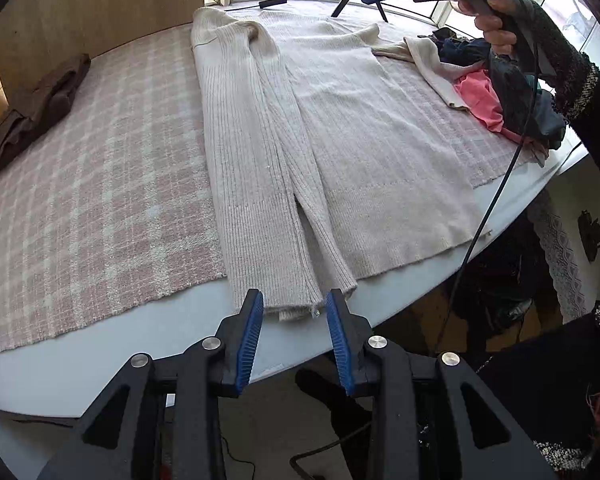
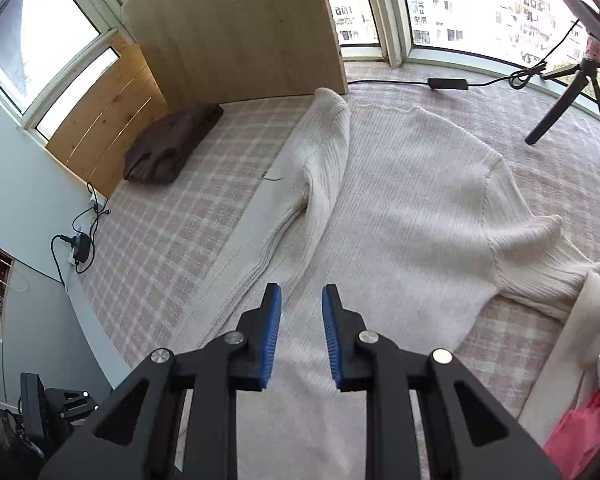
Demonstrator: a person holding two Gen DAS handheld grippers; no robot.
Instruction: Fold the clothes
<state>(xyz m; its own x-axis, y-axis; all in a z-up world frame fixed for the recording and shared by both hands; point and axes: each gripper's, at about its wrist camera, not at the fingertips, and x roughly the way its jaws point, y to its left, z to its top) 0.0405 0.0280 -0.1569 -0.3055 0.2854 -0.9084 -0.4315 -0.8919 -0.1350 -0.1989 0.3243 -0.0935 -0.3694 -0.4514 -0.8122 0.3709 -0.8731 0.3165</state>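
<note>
Cream sweater [image 1: 340,128] spread flat, left tongs [image 1: 295,308] apart, right tongs [image 2: 301,304] apart, no writing legible

Desk: a pale blue-grey top [image 1: 100,364], its rounded edge just below my fingers.
Cover: a pink plaid blanket [image 1: 80,200] spread over most of it.
Centre: a cream ribbed sweater [image 1: 340,140], one sleeve folded in.
Far left: a folded brown garment [image 1: 36,112].
Right: a heap of clothes [image 1: 496,92].
Back: a tripod [image 2: 572,108] and a cable [image 2: 448,83].

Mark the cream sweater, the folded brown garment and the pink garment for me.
cream sweater [image 2: 400,200], right wrist view, middle of body.
folded brown garment [image 2: 172,144], right wrist view, top.
pink garment [image 1: 478,94], left wrist view, exposed fold.
</note>
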